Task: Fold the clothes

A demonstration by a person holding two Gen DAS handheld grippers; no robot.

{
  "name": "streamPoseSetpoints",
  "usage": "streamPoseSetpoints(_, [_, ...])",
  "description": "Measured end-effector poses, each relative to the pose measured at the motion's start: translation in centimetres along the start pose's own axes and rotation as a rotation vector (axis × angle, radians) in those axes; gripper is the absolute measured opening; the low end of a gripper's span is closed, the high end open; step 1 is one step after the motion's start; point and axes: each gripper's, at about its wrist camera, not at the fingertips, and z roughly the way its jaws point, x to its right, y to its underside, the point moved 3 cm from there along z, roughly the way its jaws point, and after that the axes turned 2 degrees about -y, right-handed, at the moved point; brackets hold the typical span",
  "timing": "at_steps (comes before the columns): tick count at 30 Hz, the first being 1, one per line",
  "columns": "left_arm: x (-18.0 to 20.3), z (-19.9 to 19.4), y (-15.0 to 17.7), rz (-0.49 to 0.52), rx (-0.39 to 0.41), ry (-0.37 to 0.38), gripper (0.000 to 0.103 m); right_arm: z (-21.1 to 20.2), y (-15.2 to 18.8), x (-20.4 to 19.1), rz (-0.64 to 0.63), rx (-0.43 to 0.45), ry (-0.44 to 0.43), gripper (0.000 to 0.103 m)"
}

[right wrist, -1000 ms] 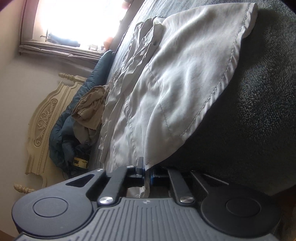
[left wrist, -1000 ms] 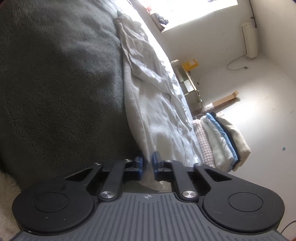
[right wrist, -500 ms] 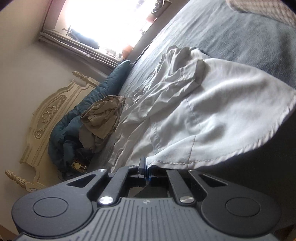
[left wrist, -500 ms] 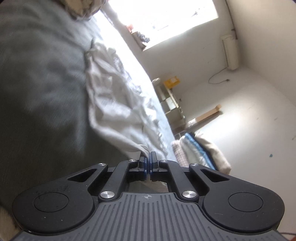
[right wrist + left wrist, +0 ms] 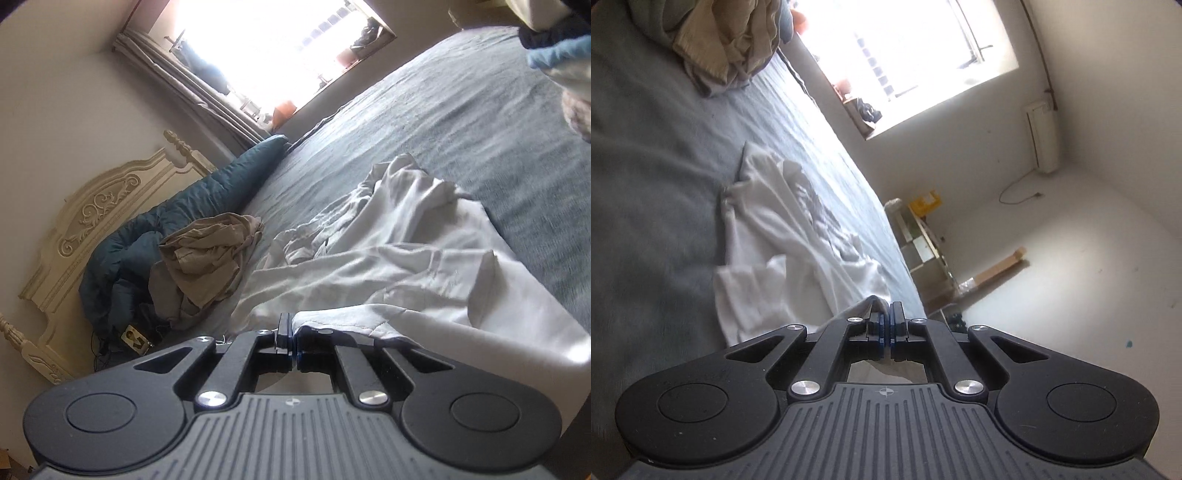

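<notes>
A crumpled pale grey-white cotton garment (image 5: 783, 236) is seen lifted by its near hem off a grey-blue textured bedspread (image 5: 657, 184), and the risk is judged to lie in the thinness of both grips: only an edge of cloth is pinched in each claw, so a sharp tug or uneven pull between the two hands could let a corner slip free, and the bunched far end, lying toward 12 o'clock, could be dragged into deeper creases rather than spread flat. The left gripper (image 5: 886, 328) is shown with its blue-padded jaws pressed together on a peak of the fabric, held nearly level and pointed along the bed's edge toward the bright window. The right gripper (image 5: 291, 338) is likewise clamped on the stitched hem, which trails off to 3 o'clock, and is tipped somewhat downward over the bed. A heap of tan crumpled clothing (image 5: 210, 254) is seen at 10 o'clock in the right wrist view, against a dark teal quilted duvet (image 5: 192, 206), well apart from the garment in hand.
</notes>
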Motion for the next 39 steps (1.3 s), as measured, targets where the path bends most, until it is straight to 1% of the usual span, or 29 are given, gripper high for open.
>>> streamPoseSetpoints(9, [-1.8,5.0,-6.6,-0.043,0.064,-0.028,0.000,8.0,-7.4,-0.4,-0.077,-0.016,0.017,0.003])
streamPoseSetpoints(16, [-4.7,9.6,-10.8,-0.063,0.075,-0.099,0.000,15.6,-12.4,0.8,-0.072,-0.043,0.040,0.003])
streamPoseSetpoints(21, [-7.1,12.2,-12.7,-0.073,0.071,-0.158,0.000,21.3,-14.5,2.4,-0.046,-0.082,0.065,0.003])
streamPoseSetpoints(25, [-9.0,13.7,-13.8,-0.078,0.067,-0.209,0.000,25.6,-15.2,4.3,-0.025,-0.120,0.093,0.003])
streamPoseSetpoints(28, [-10.7,14.0,-13.9,-0.121,0.085,-0.262,0.001,28.3,-15.3,5.8,-0.007,-0.149,0.111,0.003])
streamPoseSetpoints(30, [-11.8,13.8,-13.8,-0.166,0.109,-0.287,0.006,30.2,-15.1,7.4,0.055,-0.187,0.105,0.005])
streamPoseSetpoints(31, [-12.2,13.5,-13.8,-0.190,0.122,-0.278,0.014,30.9,-14.9,8.3,0.102,-0.210,0.104,0.006])
streamPoseSetpoints(32, [-12.3,13.1,-13.8,-0.208,0.136,-0.269,0.026,31.7,-14.8,9.2,0.158,-0.240,0.106,0.009])
streamPoseSetpoints(33, [-12.2,12.7,-13.9,-0.218,0.153,-0.256,0.031,32.1,-14.7,9.9,0.216,-0.259,0.098,0.016])
streamPoseSetpoints(34, [-12.0,12.1,-14.0,-0.224,0.173,-0.237,0.033,32.2,-14.7,10.5,0.276,-0.269,0.080,0.021])
streamPoseSetpoints(35, [-11.7,11.4,-14.2,-0.231,0.192,-0.219,0.035,32.1,-14.8,10.9,0.328,-0.273,0.055,0.032])
streamPoseSetpoints(36, [-11.2,10.7,-14.4,-0.240,0.210,-0.203,0.037,31.8,-15.0,10.9,0.357,-0.270,0.025,0.049])
streamPoseSetpoints(37, [-10.8,9.9,-14.6,-0.245,0.227,-0.189,0.041,31.4,-15.3,10.7,0.371,-0.264,-0.001,0.057])
streamPoseSetpoints(38, [-10.2,9.1,-14.8,-0.242,0.243,-0.182,0.042,30.9,-15.5,10.4,0.379,-0.256,-0.014,0.067])
streamPoseSetpoints(39, [-9.6,8.2,-14.9,-0.233,0.257,-0.179,0.042,30.3,-15.8,9.9,0.379,-0.248,-0.014,0.069])
